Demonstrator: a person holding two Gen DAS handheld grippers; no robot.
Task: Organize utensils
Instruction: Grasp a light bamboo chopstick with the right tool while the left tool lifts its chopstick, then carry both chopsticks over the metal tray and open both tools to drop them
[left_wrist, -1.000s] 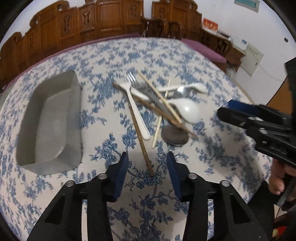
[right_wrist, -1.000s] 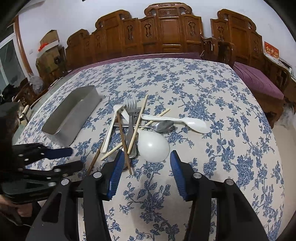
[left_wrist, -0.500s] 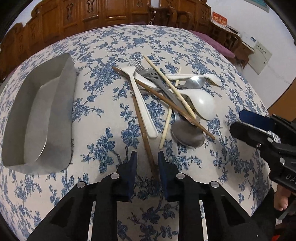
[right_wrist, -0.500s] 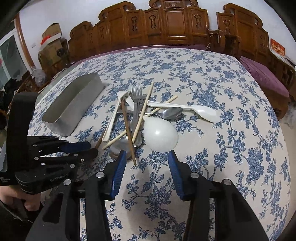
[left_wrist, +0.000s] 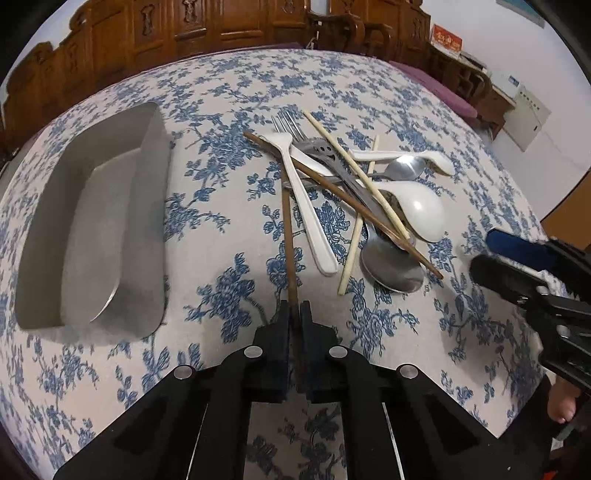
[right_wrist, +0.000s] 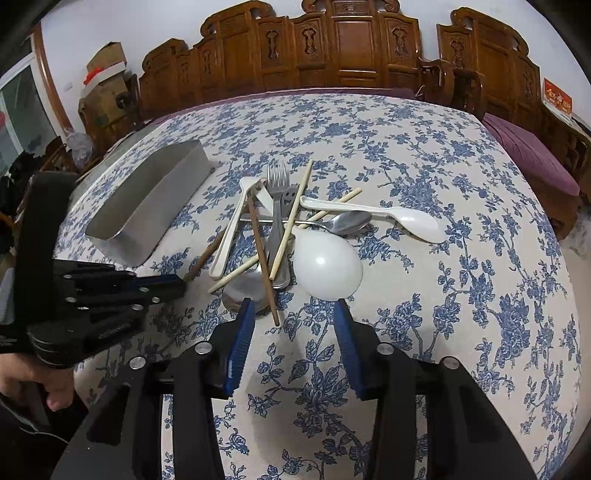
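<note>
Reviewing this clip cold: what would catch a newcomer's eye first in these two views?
First, the tangled pile of utensils at the middle of the blue-flowered tablecloth: forks, spoons and chopsticks crossing one another, with a big white spoon at its near edge. Next, the left gripper shut on a dark brown chopstick that sticks out of the pile. The grey metal tray lies apart on the left, nothing in it.

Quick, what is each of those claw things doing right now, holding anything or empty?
Left gripper: closed on the near end of a dark brown chopstick.
Right gripper: open, holding nothing, just short of the utensil pile.
</note>
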